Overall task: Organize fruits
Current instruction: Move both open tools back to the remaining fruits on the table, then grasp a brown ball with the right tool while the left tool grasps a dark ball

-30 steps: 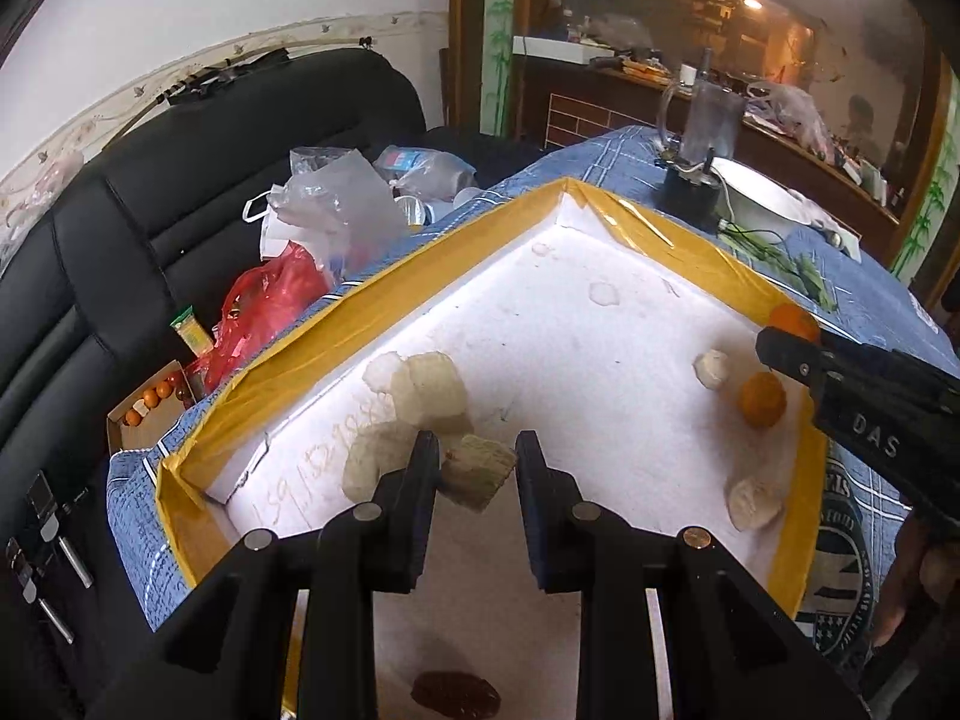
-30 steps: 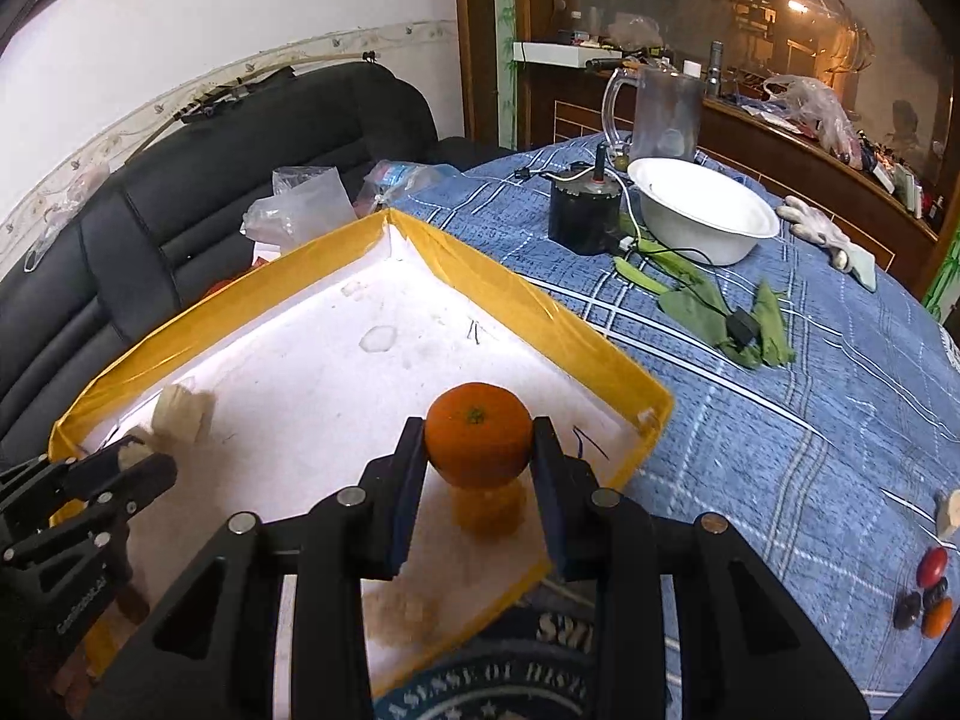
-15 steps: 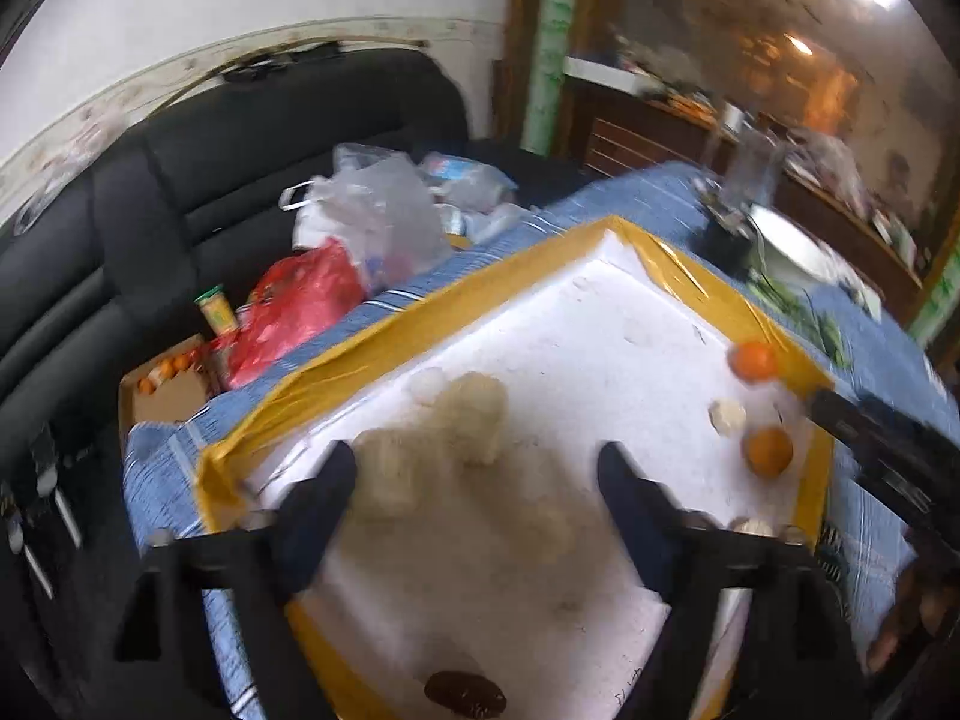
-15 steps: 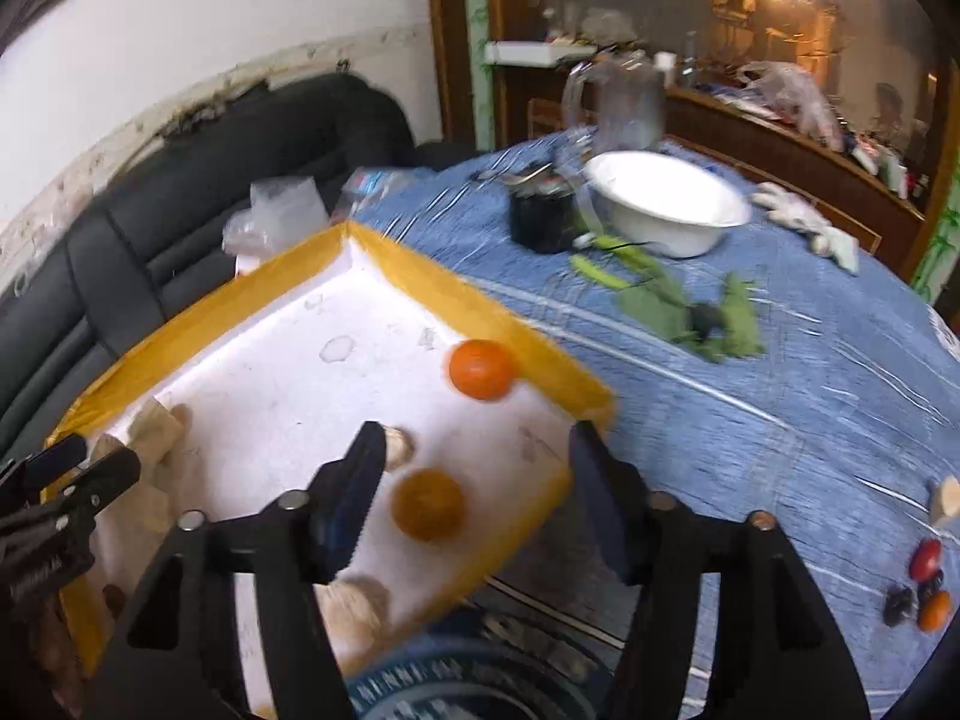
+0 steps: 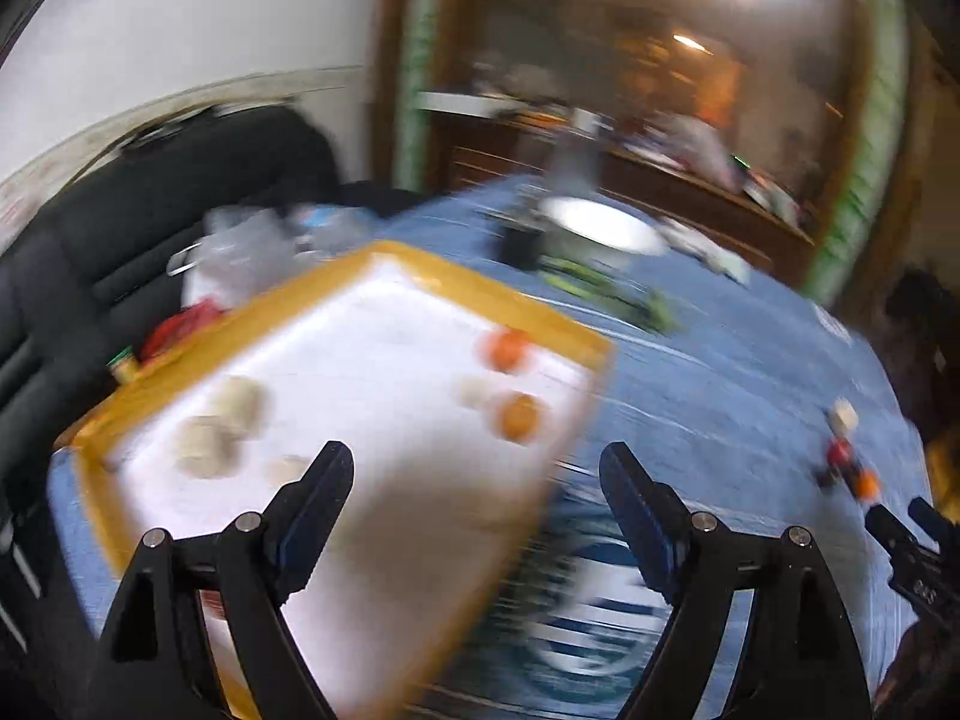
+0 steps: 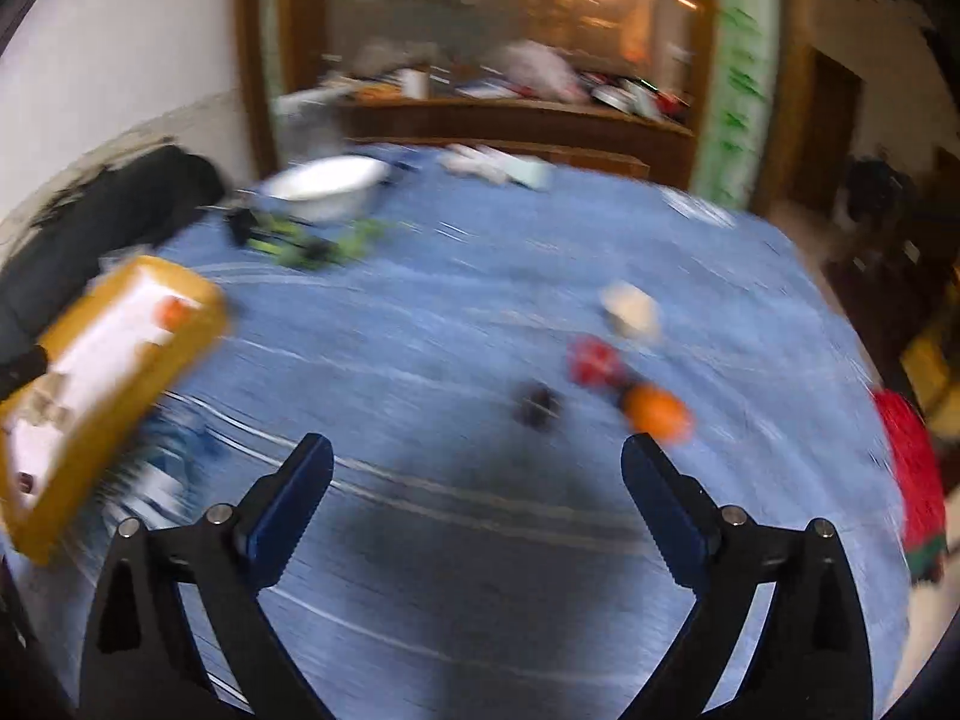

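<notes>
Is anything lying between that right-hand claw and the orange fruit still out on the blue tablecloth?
Nothing visible. The right gripper is open above bare tablecloth, and the orange fruit lies just ahead of its right finger. A small dark fruit and a red one sit beside it, not in between.

Heavy motion blur, perhaps overhead lighting.

Both hand-held grippers: matte black plastic frames w/ triangular cutouts, silver round screws at the joints, dark blue ribbed pads (image 6: pixel 660 498) on finger insides. Left hand-held gripper (image 5: pixel 474 504), right hand-held gripper (image 6: pixel 477 492) look identical.
</notes>
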Demonstrator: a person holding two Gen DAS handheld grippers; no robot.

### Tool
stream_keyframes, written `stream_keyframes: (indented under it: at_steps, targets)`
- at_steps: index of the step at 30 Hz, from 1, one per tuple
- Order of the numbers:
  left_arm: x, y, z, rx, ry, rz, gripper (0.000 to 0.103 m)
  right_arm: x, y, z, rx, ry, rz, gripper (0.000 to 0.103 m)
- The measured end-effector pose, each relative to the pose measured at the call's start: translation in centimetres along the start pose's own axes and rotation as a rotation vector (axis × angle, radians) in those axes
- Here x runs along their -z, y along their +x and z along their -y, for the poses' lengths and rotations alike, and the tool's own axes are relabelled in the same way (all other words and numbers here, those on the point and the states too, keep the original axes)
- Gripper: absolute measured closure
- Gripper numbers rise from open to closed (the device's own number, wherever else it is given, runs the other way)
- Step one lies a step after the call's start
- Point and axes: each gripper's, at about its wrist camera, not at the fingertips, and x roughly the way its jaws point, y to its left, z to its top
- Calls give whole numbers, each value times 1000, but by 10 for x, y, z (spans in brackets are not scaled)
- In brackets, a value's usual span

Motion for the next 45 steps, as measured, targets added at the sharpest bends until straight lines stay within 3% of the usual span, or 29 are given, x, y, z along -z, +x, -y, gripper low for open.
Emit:
stream_keyframes:
  at_steps: [7, 10, 16, 18, 20, 24, 26, 31, 36, 38, 39, 40, 42, 45]
  targets:
    - [22, 22, 105, 156, 241, -63, 19, 25, 8, 75, 92, 95, -53, 6]
    - [31, 32, 139, 211, 324, -81, 19, 23, 19, 84, 97, 94, -57, 6]
    - [42, 49, 175, 253, 385, -123, 19, 13, 39, 89, 87, 81, -49, 7]
    - [41, 53, 182, 260, 386, -122, 19, 7, 50, 89, 85, 70, -55, 15]
    - [40, 55, 186, 267, 386, -117, 19, 1, 59, 89, 76, 78, -68, 31]
    - [37, 65, 197, 278, 374, -116, 19, -10, 83, 90, 54, 95, -113, 42]
    - [36, 67, 200, 288, 370, -112, 19, -13, 87, 90, 39, 96, -113, 67]
    - [37, 73, 222, 329, 396, -99, 19, -10, 82, 96, 46, 113, -118, 67]
    - [40, 89, 253, 365, 433, -139, 20, 4, 65, 118, 71, 182, -107, 67]
    - [39, 96, 265, 379, 438, -158, 33, 8, 61, 124, 73, 200, -106, 67]
    - [39, 100, 272, 368, 462, -168, 46, 10, 59, 126, 74, 209, -103, 67]
    - [39, 104, 277, 353, 484, -185, 75, 11, 58, 128, 76, 212, -102, 67]
    - [39, 106, 280, 332, 492, -186, 81, 12, 57, 129, 77, 212, -103, 67]
    - [43, 101, 275, 318, 497, -180, 82, 13, 55, 128, 74, 211, -103, 67]
